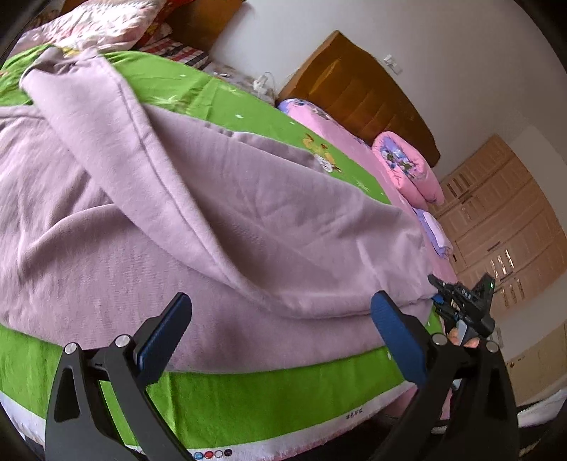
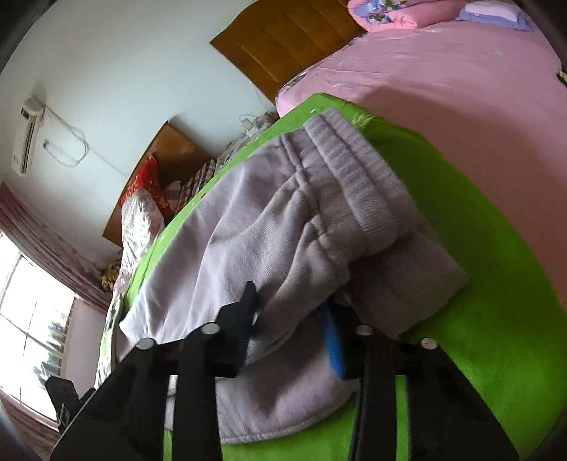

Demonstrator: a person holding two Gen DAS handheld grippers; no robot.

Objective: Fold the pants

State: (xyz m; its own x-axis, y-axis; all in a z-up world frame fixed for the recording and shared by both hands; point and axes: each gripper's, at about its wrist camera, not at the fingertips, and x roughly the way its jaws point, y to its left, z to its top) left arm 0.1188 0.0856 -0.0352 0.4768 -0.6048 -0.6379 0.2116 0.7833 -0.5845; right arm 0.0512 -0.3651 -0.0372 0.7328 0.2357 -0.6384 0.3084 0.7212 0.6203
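Note:
Lilac sweatpants (image 1: 198,227) lie spread on a green blanket (image 1: 255,393), one leg folded over the rest. My left gripper (image 1: 280,319) is open and empty, just in front of the near fabric edge. My right gripper (image 2: 294,312) is shut on the pants (image 2: 248,248) near the ribbed waistband (image 2: 358,177), with cloth bunched between the jaws. The right gripper also shows in the left wrist view (image 1: 460,301) at the pants' right corner.
The green blanket (image 2: 478,248) covers a bed beside a pink bed (image 2: 443,92). Pink pillows (image 1: 407,170), a wooden headboard (image 1: 361,92) and light wardrobe doors (image 1: 503,227) stand behind. Folded quilts (image 1: 106,21) lie at the far left.

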